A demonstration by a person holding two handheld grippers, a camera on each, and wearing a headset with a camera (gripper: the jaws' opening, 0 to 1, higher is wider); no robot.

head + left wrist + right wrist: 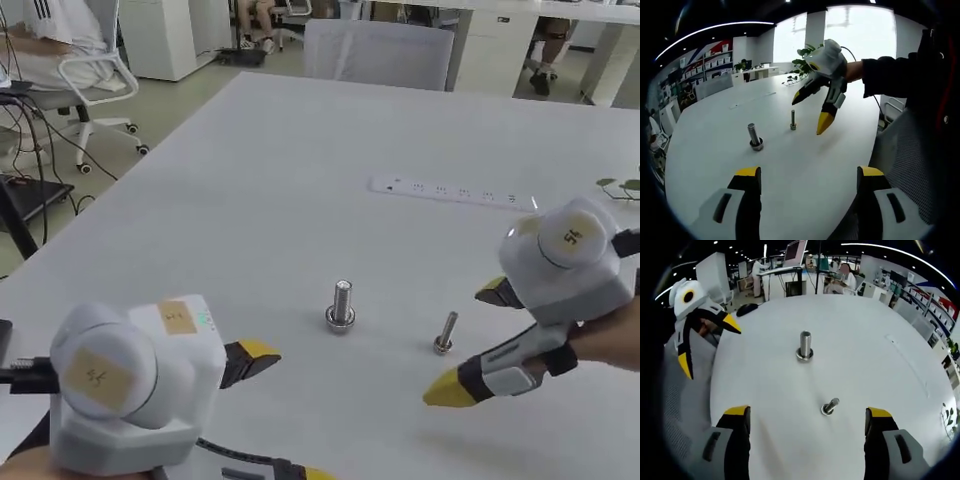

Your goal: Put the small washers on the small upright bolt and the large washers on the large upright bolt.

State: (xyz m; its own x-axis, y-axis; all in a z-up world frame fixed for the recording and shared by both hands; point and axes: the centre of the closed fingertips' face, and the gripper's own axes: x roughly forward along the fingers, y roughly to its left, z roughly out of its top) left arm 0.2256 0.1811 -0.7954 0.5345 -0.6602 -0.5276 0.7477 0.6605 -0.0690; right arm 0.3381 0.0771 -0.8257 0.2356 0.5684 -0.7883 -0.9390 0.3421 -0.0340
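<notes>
Jaws of your left gripper [285, 415] stand wide apart at the near left corner of the white table [250, 180], with nothing between them; in the left gripper view [809, 172] the yellow tips frame bare tabletop. Just right of that gripper and farther from you, the large bolt [341, 304] stands upright on its wide base near the middle of the table. Whether that base is the bolt's head alone or carries washers, you cannot tell from these views. It shows in the left gripper view [754, 136] and in the right gripper view [805, 345]. To its right, near but apart, the small bolt [445, 333] stands head down with its shank up; it lies closest to your right gripper's camera [829, 406] and beyond the large bolt in the left gripper view [793, 120]. Farther right, your right gripper [468, 342] hovers above the table beside the small bolt, jaws spread wide and holding nothing [808, 412]. Behind both bolts, a white power strip [450, 191] lies flat toward the far right edge.
</notes>
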